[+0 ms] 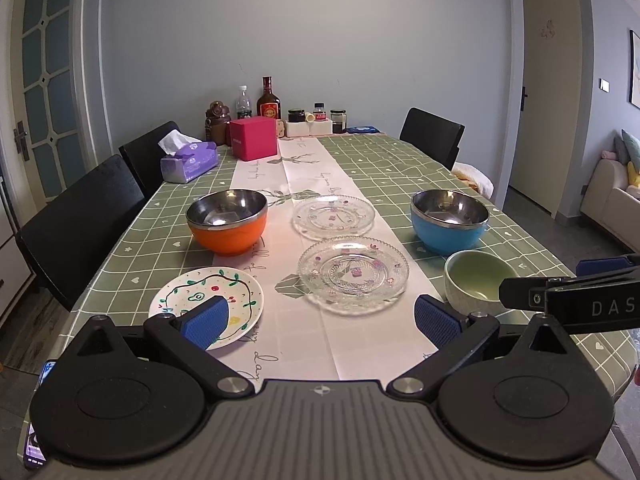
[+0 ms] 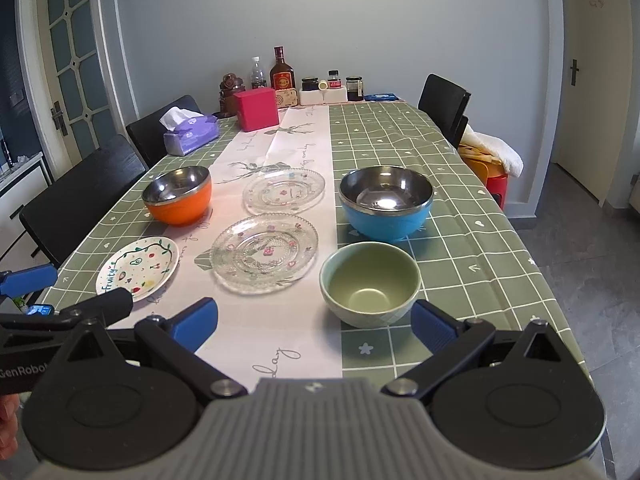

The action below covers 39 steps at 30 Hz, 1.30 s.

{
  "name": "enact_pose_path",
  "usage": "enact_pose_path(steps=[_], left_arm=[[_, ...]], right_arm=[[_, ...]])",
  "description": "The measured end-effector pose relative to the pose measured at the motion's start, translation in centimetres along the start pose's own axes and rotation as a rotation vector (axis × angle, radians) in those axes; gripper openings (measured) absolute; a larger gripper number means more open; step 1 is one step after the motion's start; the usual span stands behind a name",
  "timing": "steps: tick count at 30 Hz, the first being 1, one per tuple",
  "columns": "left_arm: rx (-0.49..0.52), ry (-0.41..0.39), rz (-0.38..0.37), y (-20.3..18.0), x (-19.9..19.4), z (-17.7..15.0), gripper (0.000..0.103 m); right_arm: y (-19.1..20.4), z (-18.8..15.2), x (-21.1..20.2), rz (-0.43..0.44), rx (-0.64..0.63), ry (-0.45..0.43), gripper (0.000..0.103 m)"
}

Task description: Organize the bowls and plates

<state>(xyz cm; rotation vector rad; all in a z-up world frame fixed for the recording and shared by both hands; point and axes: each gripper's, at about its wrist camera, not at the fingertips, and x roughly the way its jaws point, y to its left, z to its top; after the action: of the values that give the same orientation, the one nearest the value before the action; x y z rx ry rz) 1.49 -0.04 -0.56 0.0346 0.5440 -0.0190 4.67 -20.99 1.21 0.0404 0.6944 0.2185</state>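
Both hand-held grippers spread apart, holding nothing | orange bowl (image 1: 227,220), blue bowl (image 2: 386,202), green bowl (image 2: 370,282): empty

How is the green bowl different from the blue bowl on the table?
The green bowl is smaller and sits nearer the grippers; the blue bowl is bigger and farther back. The green bowl is matte green inside, while the blue bowl has a shiny metal lining and rim. Both stand upright, empty, on the checked green tablecloth.
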Motion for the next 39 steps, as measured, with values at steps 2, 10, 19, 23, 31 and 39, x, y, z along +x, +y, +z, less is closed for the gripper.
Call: enact_pose_path(steps=[2, 10, 19, 23, 31, 39], left_arm=[[-0.007, 0.0, 0.002, 0.2, 0.2, 0.1, 0.103], [-0.026, 0.02, -0.001, 0.7, 1.0, -0.1, 0.103], [-0.019, 0.038, -0.028, 0.5, 1.7, -0.2, 0.103], [-0.01, 0.038, -0.043, 0.2, 1.9, -0.2, 0.103], [-0.029, 0.046, -0.048, 0.3, 2.0, -0.2, 0.103], [-0.036, 0.04, -0.052, 0.5, 1.9, 0.0, 0.103]], right_arm=[[0.1, 0.3, 0.3, 0.001, -0.002, 0.002, 0.101], [0.5, 0.1, 1.3, -0.005, -0.013, 0.02, 0.101], [0.2, -0.1, 1.2, -0.021, 0.005, 0.029, 0.101], [-0.1, -0.1, 1.0, -0.037, 0.016, 0.021, 0.101], [0.0, -0.2, 1.1, -0.049, 0.005, 0.025, 0.101], [0.2, -0.1, 0.9, -0.049, -0.004, 0.021, 0.1]])
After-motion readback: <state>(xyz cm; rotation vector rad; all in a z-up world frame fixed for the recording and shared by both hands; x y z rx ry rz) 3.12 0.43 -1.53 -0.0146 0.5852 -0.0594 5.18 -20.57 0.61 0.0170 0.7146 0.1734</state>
